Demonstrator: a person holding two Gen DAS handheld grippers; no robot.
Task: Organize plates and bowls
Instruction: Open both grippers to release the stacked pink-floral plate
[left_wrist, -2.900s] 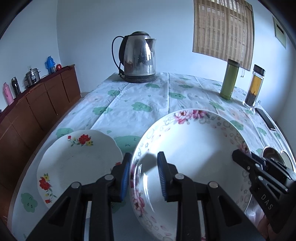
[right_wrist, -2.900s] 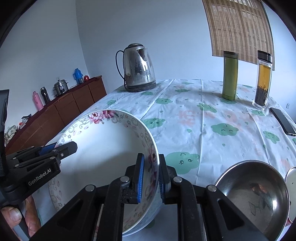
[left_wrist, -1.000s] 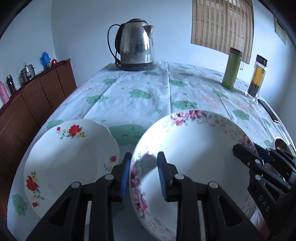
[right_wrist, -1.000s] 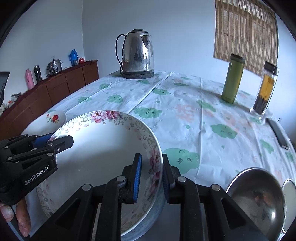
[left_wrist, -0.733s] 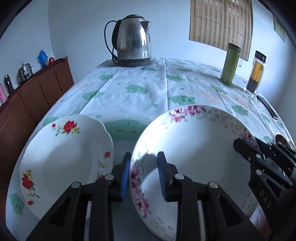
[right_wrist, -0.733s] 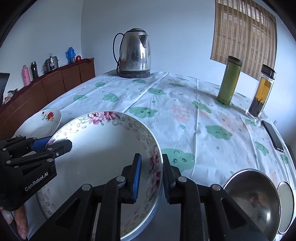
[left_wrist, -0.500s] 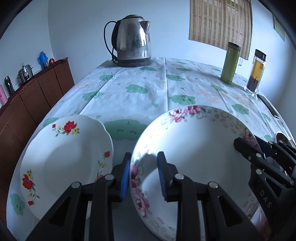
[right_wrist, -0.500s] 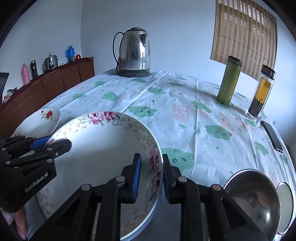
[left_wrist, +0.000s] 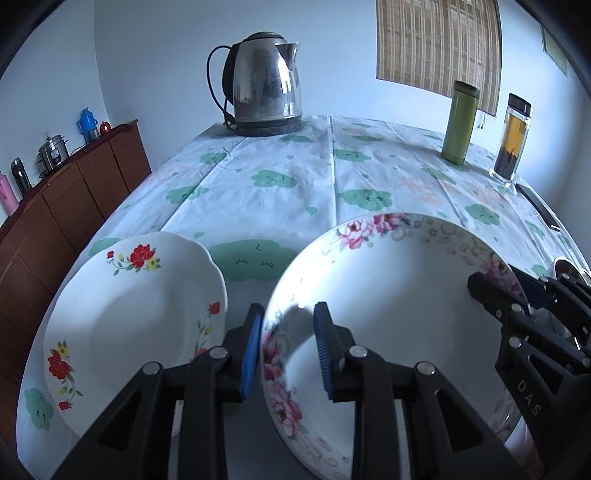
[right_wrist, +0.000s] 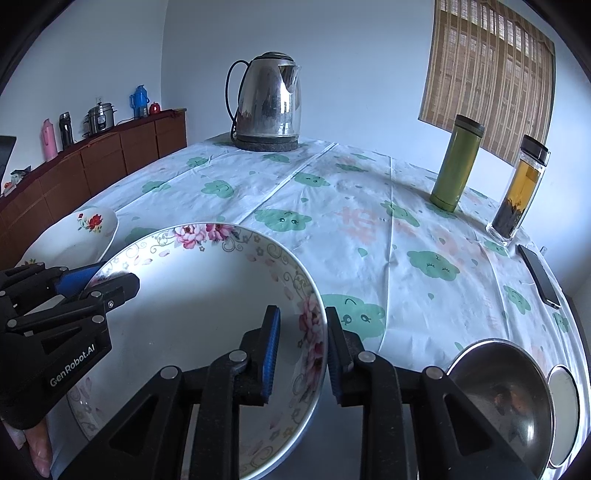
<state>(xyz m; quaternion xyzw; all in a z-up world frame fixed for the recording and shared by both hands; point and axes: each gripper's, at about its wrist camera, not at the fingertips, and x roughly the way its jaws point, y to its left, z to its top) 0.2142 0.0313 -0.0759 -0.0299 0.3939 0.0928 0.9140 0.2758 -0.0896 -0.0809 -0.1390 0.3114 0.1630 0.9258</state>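
Observation:
A large white bowl with pink flowers on its rim (left_wrist: 388, 302) (right_wrist: 192, 314) lies low and nearly level over the near part of the table. My left gripper (left_wrist: 286, 350) is shut on its left rim, one blue pad outside and one inside. On the opposite rim my right gripper (right_wrist: 301, 354) is shut as well, its outer pad against the rim. A white plate with red flowers (left_wrist: 129, 314) (right_wrist: 74, 236) rests on the tablecloth just left of the bowl, apart from it. Whether the bowl's base touches the table is hidden.
A steel bowl (right_wrist: 502, 398) and a small round dish (right_wrist: 563, 402) sit at the near right. Farther back stand a kettle (right_wrist: 267, 99), a green flask (right_wrist: 458, 162) and a tea bottle (right_wrist: 521, 192). A phone (right_wrist: 539, 277) lies at the right edge. A brown sideboard (right_wrist: 92, 162) lines the left wall.
Since the oldest frames the bowl has gone from tilted to nearly level and lower, close beside the flowered plate. Over the last second both grippers stayed put; the right jaws stand slightly wider.

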